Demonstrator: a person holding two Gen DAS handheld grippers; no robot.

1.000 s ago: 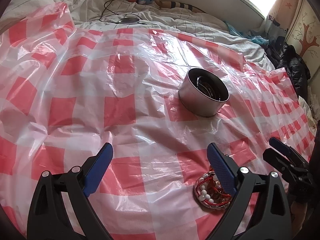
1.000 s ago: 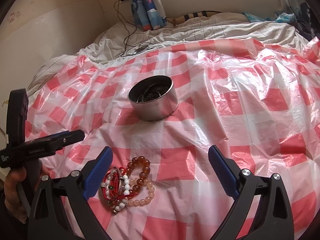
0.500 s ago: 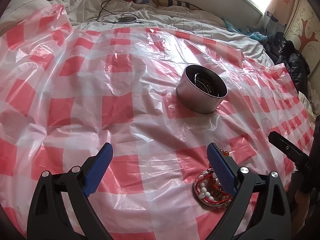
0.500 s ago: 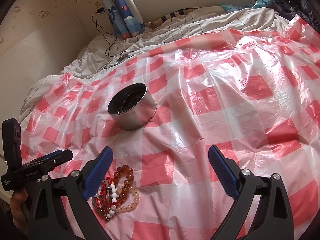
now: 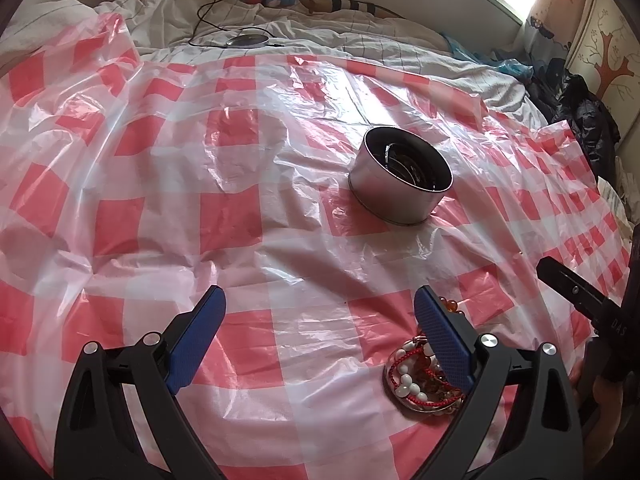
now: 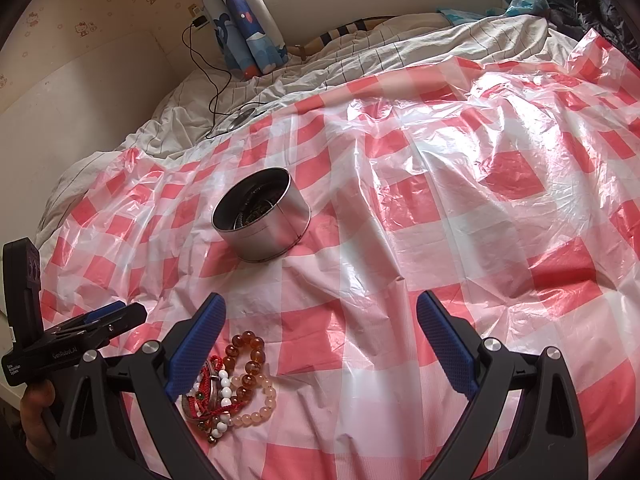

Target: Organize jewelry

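Note:
A pile of bead bracelets (image 6: 230,384), amber, pale pink, white and red cord, lies on the red-and-white checked plastic sheet (image 6: 420,208). In the left wrist view the bracelet pile (image 5: 416,380) sits partly behind my left gripper's right finger. A round metal tin (image 5: 400,184) stands open farther back with dark jewelry inside; the right wrist view shows the tin (image 6: 264,220) too. My left gripper (image 5: 320,320) is open and empty. My right gripper (image 6: 320,324) is open and empty, with the pile beside its left finger.
The sheet covers a rumpled bed. A black cable and a round device (image 5: 246,41) lie on the white bedding behind it. Dark clothes (image 5: 584,120) are heaped at the right edge. A hand (image 6: 36,404) holds the left gripper's handle at lower left.
Both grippers have drawn back and tilted a little, so the tin and the bracelets sit lower in view. Both stayed open; nothing was picked up.

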